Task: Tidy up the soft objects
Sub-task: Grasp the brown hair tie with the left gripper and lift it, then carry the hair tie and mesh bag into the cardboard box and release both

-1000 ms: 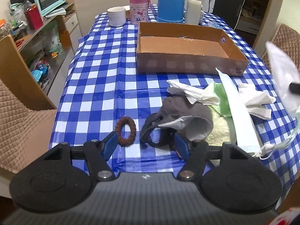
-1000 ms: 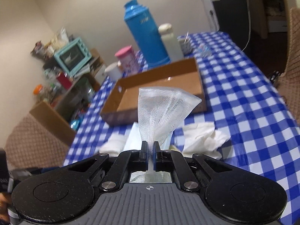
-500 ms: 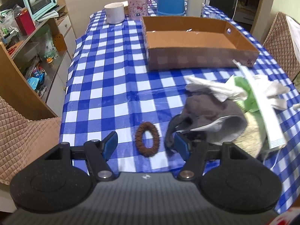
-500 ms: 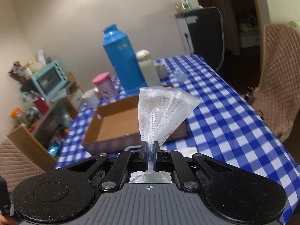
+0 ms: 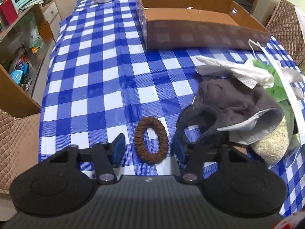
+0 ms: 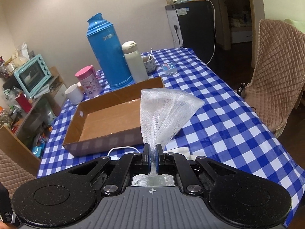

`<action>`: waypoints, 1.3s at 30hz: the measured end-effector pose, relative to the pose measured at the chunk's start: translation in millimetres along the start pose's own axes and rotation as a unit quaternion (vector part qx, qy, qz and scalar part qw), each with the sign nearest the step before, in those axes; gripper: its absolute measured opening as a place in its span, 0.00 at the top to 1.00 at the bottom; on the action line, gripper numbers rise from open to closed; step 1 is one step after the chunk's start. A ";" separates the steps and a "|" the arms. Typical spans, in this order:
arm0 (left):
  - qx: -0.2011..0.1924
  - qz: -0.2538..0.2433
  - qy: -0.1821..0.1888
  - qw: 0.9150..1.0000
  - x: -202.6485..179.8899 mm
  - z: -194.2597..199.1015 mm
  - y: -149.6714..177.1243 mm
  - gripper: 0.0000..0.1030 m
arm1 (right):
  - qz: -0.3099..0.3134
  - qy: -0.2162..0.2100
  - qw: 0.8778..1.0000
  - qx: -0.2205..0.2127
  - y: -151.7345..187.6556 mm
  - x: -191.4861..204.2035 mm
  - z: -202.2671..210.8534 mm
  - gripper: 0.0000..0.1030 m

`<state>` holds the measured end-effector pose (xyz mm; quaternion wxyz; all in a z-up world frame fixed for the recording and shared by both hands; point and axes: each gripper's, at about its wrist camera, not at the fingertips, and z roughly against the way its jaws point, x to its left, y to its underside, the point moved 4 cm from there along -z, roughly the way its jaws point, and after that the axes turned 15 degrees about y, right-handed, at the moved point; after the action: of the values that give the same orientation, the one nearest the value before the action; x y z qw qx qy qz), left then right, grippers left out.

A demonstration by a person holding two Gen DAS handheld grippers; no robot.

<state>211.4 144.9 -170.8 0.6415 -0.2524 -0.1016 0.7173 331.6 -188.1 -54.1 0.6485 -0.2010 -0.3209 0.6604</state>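
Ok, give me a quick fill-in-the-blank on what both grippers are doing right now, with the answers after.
1. The left gripper, its jaws just closing, straddles the brown ____ on the tablecloth.
2. The right gripper is shut on a white ____ piece.
3. The cardboard box is ____ inside.
4. Tallest behind the box is the ____ thermos.

Answers: hair tie; mesh; empty; blue

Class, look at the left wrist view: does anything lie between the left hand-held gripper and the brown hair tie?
Nothing visible does. The brown hair tie lies on the checked tablecloth between the left hand-held gripper's closing, not yet touching pads; the grey cloth is beside it.
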 end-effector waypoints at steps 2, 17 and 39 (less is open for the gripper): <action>0.006 0.002 -0.001 1.000 1.1 -5.0 1.3 0.61 | -0.001 0.000 1.000 0.004 -0.6 -2.2 -2.8 0.95; -0.028 -0.009 -0.007 1.000 -12.6 20.1 -12.8 0.85 | 0.003 -0.030 0.999 0.020 -6.2 -15.0 -13.1 0.95; -0.110 -0.061 0.022 0.992 -66.1 2.3 -191.1 0.85 | 0.017 -0.049 0.994 -0.091 -131.7 42.2 -94.3 0.95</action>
<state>379.6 110.9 -63.8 0.6540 -0.3305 -0.1814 0.6559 488.4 -137.3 -24.8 0.5995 -0.2319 -0.4079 0.6484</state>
